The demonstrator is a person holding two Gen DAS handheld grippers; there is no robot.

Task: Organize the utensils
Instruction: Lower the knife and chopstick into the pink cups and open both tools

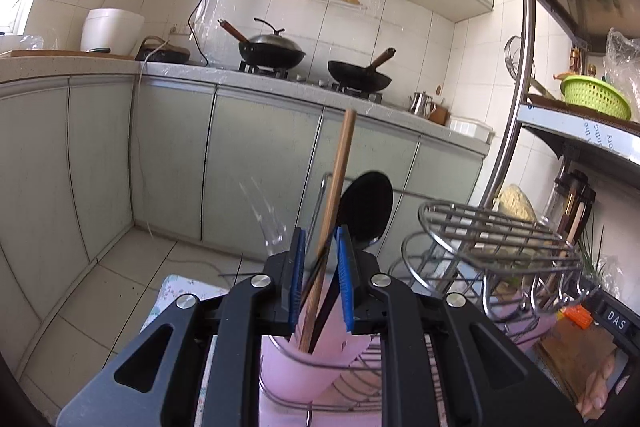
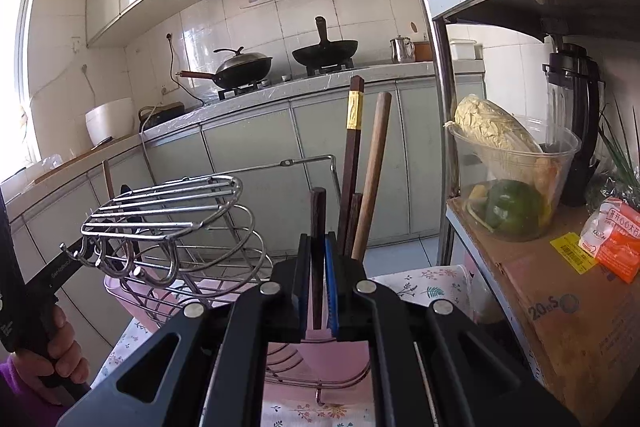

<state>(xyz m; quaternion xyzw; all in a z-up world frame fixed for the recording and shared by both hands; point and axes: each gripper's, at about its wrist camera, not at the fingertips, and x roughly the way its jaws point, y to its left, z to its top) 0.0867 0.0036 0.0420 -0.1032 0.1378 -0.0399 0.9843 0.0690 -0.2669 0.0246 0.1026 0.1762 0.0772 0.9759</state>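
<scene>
- The wire utensil rack with its pink cups could tip or slide on the desk if either tool snags a rim on the way in (judging by how close the ring sits).
- The black spoon and wooden chopstick sit crossed between the left gripper fingers, which clamp them above a pink cup; the loose cross could let one slip out.
- The dark chopstick stands upright, pinched between the nearly closed fingers of the right gripper, beside other chopsticks already in the cup.
</scene>
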